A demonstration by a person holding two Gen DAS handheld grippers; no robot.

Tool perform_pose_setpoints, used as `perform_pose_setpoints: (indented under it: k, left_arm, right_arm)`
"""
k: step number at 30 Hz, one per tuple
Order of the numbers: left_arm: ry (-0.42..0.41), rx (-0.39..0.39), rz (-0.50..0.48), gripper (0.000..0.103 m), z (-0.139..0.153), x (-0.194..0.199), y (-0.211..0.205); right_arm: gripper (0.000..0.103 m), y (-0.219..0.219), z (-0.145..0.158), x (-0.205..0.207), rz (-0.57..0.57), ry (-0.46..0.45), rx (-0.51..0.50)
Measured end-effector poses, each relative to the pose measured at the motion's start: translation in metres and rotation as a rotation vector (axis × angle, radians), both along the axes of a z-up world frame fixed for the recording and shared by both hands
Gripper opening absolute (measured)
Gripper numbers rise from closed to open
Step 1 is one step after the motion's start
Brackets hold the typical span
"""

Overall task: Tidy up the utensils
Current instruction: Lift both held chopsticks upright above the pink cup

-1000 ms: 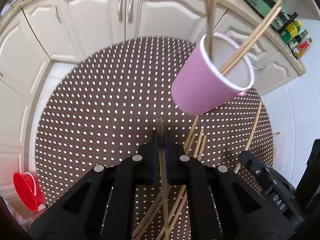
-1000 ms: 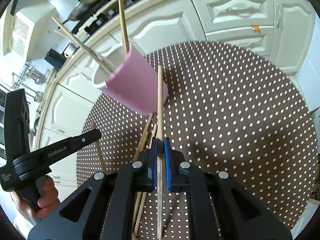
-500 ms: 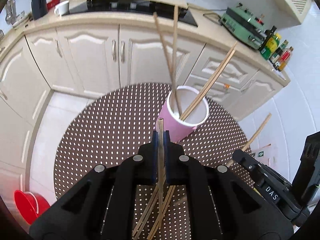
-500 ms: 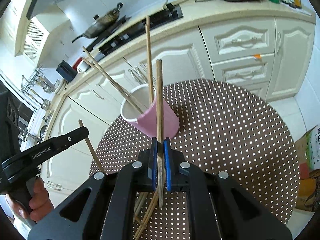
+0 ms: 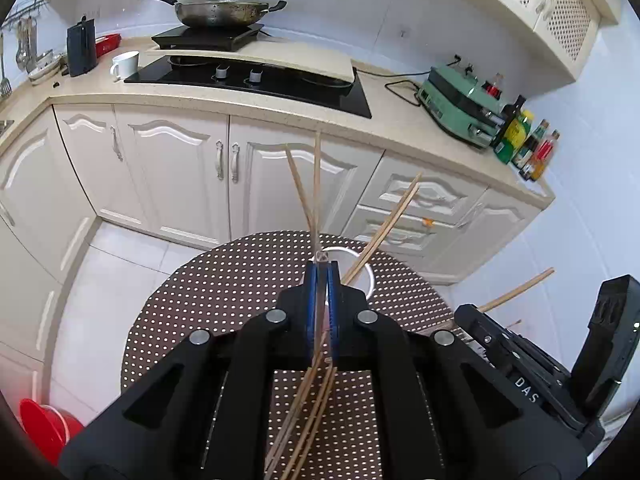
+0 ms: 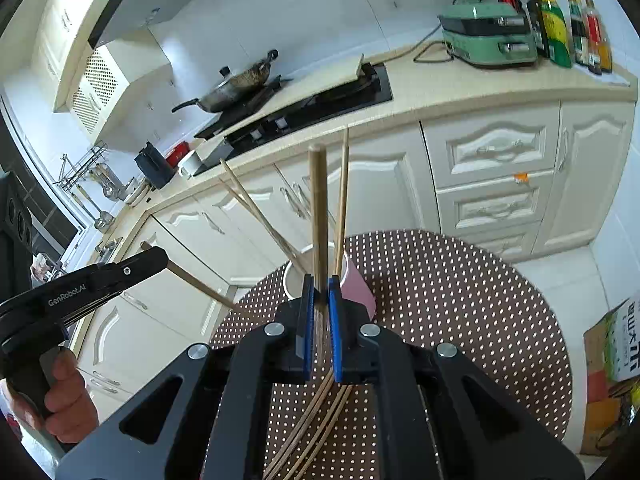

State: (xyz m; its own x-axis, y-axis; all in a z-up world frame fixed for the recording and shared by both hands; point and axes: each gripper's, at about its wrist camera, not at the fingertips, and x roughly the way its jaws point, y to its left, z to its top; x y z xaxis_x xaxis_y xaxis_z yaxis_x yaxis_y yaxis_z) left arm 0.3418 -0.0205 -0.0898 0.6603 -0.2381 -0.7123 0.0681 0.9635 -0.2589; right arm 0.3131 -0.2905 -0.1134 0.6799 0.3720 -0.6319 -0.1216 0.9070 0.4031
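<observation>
A pink paper cup (image 6: 357,289) stands on the round brown dotted table (image 6: 460,300), and several chopsticks (image 6: 256,208) lean out of it. My right gripper (image 6: 320,285) is shut on one chopstick (image 6: 319,216), which points up in front of the cup. Shut as well, my left gripper (image 5: 321,271) grips another chopstick (image 5: 321,257) seen almost end-on, just before the cup's white rim (image 5: 369,278). Each gripper shows in the other view: the left gripper (image 6: 156,258) with its stick (image 6: 200,284), the right gripper (image 5: 466,312) with its stick (image 5: 516,292). Loose chopsticks (image 5: 308,412) lie on the table below.
Cream cabinets (image 5: 168,176) and a counter with a black hob (image 5: 256,80) and a wok (image 5: 218,10) run behind the table. A red bucket (image 5: 44,424) stands on the floor at the left, a cardboard box (image 6: 612,352) at the right. A hand (image 6: 68,396) holds the left gripper.
Both grippers have risen with their chopsticks and tilted upward. The cup now sits lower and smaller in both views, and the counter has come into view.
</observation>
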Motion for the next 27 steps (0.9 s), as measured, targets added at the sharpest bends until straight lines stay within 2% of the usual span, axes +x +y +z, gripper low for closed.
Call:
perform_pose_setpoints:
  k: [9, 19, 27]
  left_arm:
    - [-0.08, 0.016, -0.005, 0.006, 0.032, -0.007, 0.002]
    - [-0.21, 0.066, -0.015, 0.006, 0.083, -0.018, 0.001]
    - [-0.254, 0.093, -0.029, 0.006, 0.096, -0.017, -0.008]
  right_arm:
    - [0.006, -0.004, 0.026, 0.001, -0.029, -0.079, -0.015]
    - [0.006, -0.004, 0.06, 0.007, -0.005, -0.181, -0.037]
    - [0.006, 0.002, 0.064, 0.019, -0.002, -0.206, -0.042]
